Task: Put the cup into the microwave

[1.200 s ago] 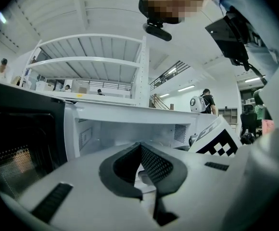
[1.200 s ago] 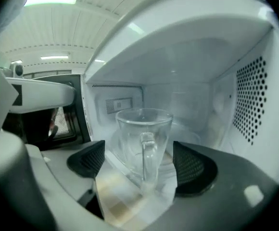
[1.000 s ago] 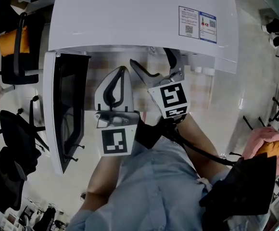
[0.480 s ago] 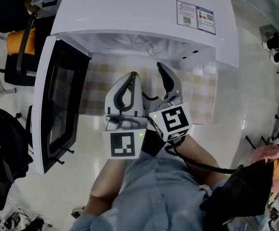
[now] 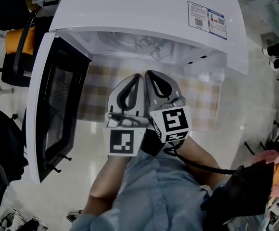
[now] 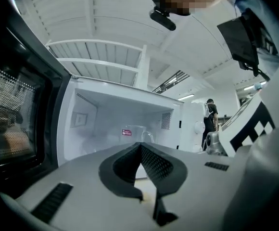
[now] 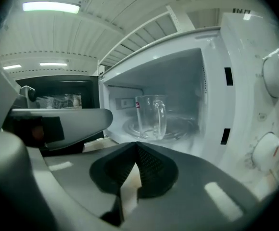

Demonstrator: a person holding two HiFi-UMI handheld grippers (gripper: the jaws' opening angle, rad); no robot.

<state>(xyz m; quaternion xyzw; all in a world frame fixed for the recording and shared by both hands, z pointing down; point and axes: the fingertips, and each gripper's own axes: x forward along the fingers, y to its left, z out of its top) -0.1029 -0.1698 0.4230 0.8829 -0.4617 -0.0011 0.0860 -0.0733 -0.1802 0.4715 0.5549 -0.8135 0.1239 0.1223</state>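
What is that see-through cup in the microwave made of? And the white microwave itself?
The cup looks like clear glass, or maybe clear plastic: you can see right through it, and its rim and handle glint. The microwave looks like smooth, glossy, white-painted metal, because light shines off its top, though plastic is possible.

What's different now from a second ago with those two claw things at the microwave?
The right gripper drew back out of the microwave toward the person, and its jaws, wide apart before, have closed on nothing. The left gripper came back a little too. Unchanged: left gripper shut, door open. The cup stands inside, apart from both grippers.
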